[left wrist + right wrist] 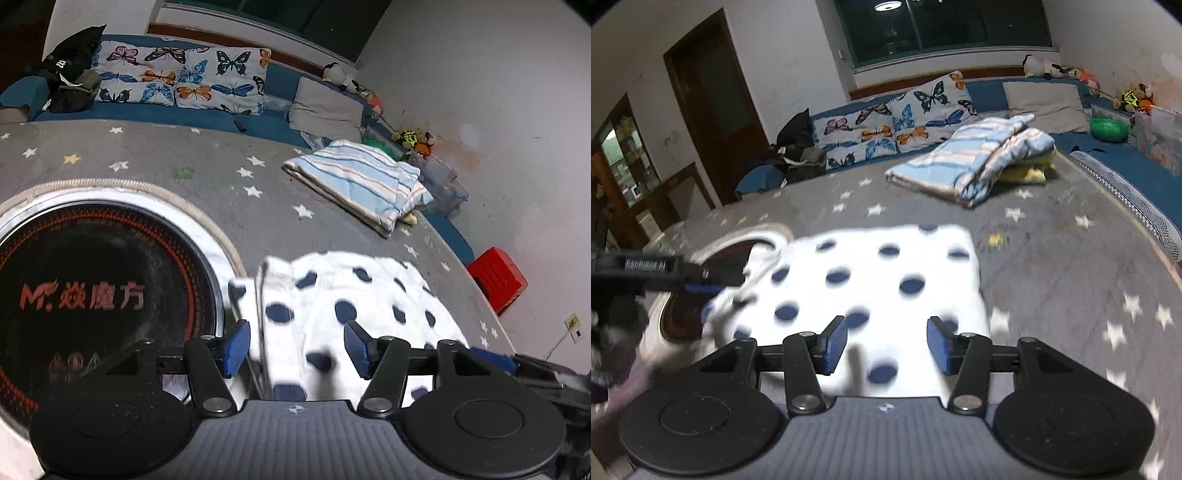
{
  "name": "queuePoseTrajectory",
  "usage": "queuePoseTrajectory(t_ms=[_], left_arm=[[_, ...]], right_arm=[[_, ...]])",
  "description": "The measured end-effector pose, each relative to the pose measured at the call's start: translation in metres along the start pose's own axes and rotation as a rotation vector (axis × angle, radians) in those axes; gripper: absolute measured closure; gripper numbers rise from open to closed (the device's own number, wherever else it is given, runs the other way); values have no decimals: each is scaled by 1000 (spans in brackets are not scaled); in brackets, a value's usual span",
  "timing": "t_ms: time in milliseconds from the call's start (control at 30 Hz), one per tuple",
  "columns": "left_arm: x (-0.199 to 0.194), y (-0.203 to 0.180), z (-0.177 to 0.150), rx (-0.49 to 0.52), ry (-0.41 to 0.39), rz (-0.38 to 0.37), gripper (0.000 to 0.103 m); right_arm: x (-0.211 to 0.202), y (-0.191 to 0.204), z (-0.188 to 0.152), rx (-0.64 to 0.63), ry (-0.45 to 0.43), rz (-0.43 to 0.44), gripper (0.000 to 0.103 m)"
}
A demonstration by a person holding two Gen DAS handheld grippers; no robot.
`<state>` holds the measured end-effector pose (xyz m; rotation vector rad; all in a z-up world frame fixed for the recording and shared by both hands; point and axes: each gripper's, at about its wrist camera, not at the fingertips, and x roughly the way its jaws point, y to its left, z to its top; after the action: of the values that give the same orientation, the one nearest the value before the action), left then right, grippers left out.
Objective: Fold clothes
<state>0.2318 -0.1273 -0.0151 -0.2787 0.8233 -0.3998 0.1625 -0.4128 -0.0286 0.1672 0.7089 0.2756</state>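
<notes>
Showing only from the left wrist: red box.

The left claw has a black frame: two flat round discs at the near corners, angled link arms joined by silver screw heads, and a cross rail. Its two fingers carry ribbed blue pads. Between the discs lies a grey ridged plate with a small round cross mark. The right claw is built the same, with blue pads. In the right wrist view, the left claw's black side bears blurred white lettering.
</notes>
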Motion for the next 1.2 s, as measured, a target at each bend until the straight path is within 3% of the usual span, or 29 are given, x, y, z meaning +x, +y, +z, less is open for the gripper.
queuePoseTrajectory(t_ms=[167,267,367,433,600,800,1200], left_arm=[[-7,0,-12,13,4,18,43],[-13,1,-17,13,0,19,37],[-23,-2,-23,33,-23,18,28],[-29,-6,-28,57,-35,18,15],[-45,-13,-39,110,-77,10,0],[-56,-15,-50,134,-94,1,0],[-80,-12,-73,171,-130,7,0]], right_arm=[[-8,1,-24,-17,17,-37,54],[-16,3,-29,-7,-4,-35,49],[-25,10,-31,-13,-32,-37,37],[-27,15,-31,-17,-47,-39,27],[-33,28,-34,-20,-85,-47,11],[-39,44,-37,-29,-125,-60,0],[-56,63,-49,24,-188,-88,0]])
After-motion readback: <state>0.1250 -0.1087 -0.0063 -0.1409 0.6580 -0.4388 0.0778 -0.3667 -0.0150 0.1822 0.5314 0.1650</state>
